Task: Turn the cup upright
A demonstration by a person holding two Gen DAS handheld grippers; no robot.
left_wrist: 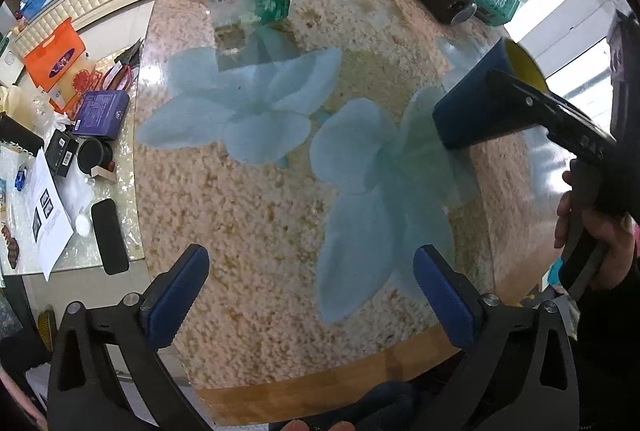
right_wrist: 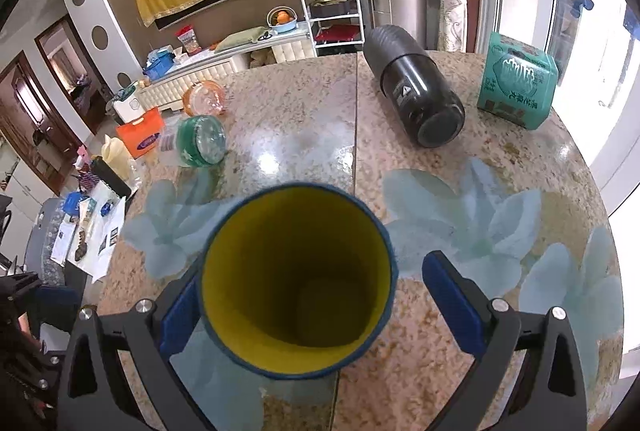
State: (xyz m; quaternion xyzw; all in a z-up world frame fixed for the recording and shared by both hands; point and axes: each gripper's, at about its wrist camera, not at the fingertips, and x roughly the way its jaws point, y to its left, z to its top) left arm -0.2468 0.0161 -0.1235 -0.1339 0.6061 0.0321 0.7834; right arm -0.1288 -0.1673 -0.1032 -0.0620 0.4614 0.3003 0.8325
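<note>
Cup (right_wrist: 296, 283): blue outside, yellow inside, base on surface (right_wrist: 420, 159) by its right edge, tilted, long axis leaning, mouth up and toward right claw (right_wrist: 316, 307). Flip judged nearly done; settling level and withdrawal left. Right claw spread, left pad touching cup. Left claw (left_wrist: 312, 295) spread, empty.

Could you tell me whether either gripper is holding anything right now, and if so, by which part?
The right gripper has the blue cup between its fingers at the side wall; whether it grips cannot be told. The left gripper holds nothing.
</note>
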